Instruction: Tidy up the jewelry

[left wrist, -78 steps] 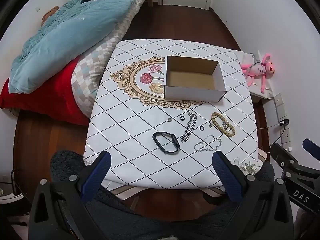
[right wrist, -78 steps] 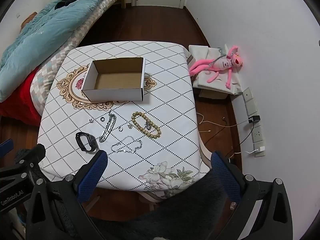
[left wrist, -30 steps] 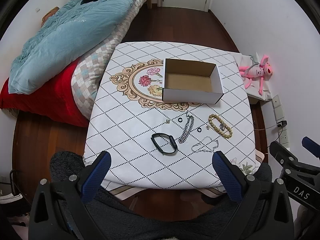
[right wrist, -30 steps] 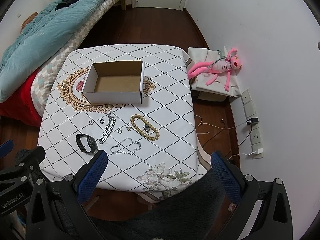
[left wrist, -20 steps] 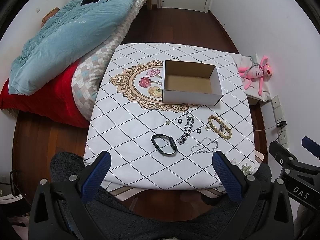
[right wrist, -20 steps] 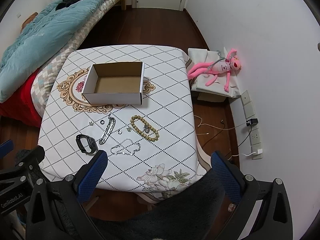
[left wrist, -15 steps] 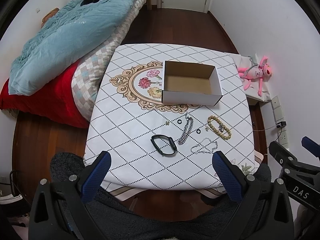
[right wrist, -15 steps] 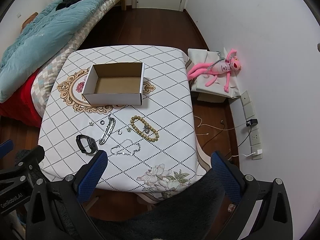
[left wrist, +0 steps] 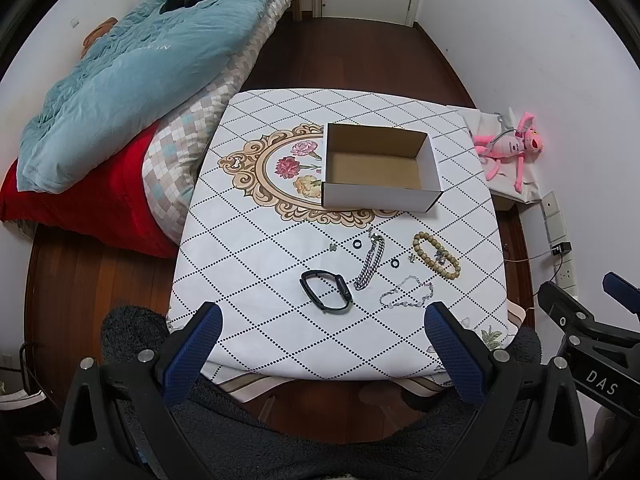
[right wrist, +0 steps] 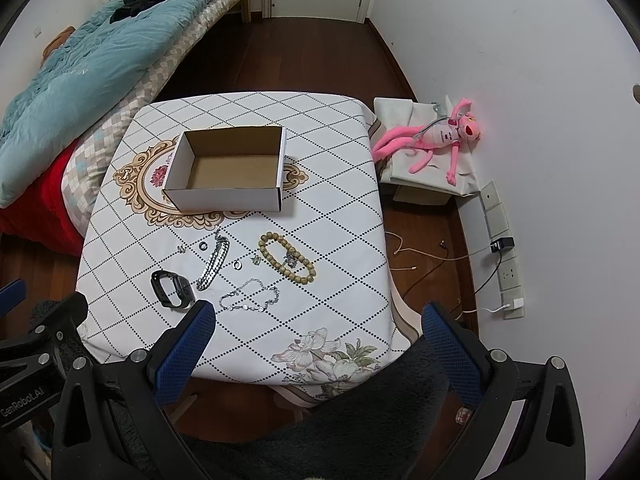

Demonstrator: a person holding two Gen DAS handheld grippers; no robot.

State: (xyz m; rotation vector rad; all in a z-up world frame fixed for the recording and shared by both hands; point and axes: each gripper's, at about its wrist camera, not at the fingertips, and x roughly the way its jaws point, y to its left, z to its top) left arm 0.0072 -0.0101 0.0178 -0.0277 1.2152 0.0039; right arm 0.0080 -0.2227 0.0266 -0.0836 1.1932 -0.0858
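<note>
Two tiny charms (left wrist: 411, 257) near beaded bracelet (left wrist: 436, 255), perhaps earrings.

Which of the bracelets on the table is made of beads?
The tan wooden beaded bracelet, rightmost of the group. The black smart band is a solid strap, and the two silver pieces are metal chains.

Empty white box (left wrist: 380, 196); beaded bracelet (left wrist: 436, 255), chains, black band (left wrist: 327, 291) before it
</note>
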